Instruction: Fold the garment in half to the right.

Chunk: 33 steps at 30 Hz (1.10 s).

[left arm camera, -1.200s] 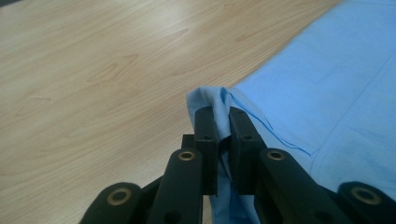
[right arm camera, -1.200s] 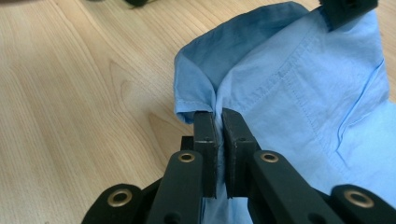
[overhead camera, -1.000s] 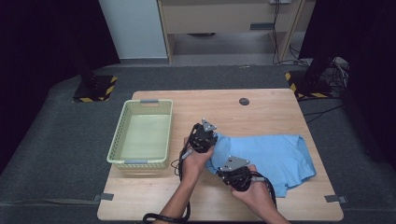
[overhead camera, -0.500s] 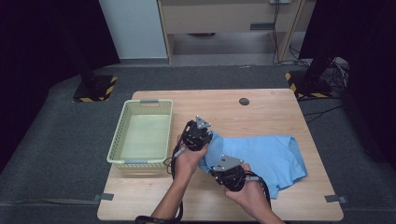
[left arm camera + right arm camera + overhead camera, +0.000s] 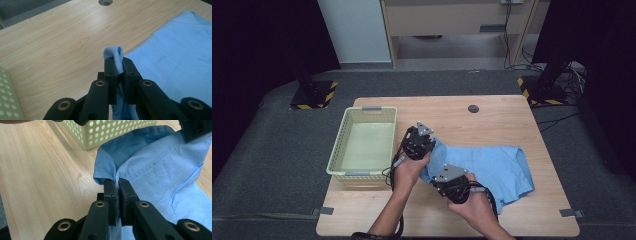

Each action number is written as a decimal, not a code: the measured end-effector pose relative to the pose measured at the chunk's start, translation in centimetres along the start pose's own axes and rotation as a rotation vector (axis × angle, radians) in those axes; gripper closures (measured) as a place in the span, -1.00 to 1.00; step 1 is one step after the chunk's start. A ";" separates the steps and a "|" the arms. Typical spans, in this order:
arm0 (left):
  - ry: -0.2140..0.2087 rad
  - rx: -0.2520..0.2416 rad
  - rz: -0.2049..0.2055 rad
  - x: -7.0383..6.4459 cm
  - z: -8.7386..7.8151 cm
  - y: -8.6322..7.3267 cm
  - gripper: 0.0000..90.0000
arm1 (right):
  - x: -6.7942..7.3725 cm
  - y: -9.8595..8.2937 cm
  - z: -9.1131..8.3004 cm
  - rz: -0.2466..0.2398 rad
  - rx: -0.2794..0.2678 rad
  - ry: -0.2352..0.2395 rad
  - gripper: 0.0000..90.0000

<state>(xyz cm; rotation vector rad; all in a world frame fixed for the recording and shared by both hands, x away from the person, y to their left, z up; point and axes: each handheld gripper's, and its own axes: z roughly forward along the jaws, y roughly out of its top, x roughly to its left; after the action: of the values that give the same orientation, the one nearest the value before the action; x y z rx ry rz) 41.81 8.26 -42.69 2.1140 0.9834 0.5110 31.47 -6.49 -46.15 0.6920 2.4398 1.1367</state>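
The left gripper and right gripper each pinch the near-left edge of the light blue cotton shirt, which spreads toward three o'clock on the pale wooden table. A perforated pale green plastic basket sits at nine o'clock.

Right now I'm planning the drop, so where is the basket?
In the high view the pale green basket sits on the table's left side, just left of the left claw.
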 end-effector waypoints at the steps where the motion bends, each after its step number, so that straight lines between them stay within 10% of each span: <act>1: 0.000 0.001 0.001 0.1 -0.1 0.1 0.87 | 0.0 0.1 0.0 -0.002 -0.003 0.001 0.91; 33: 0.039 -0.005 0.001 2.5 -4.5 -0.1 0.86 | 2.3 3.9 0.9 -0.023 -0.038 0.043 0.91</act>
<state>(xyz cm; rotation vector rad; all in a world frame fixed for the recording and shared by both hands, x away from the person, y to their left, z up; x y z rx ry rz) 40.62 12.33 -39.67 2.1075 1.0026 0.5562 31.11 -2.46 -43.91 0.6322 2.4488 1.1975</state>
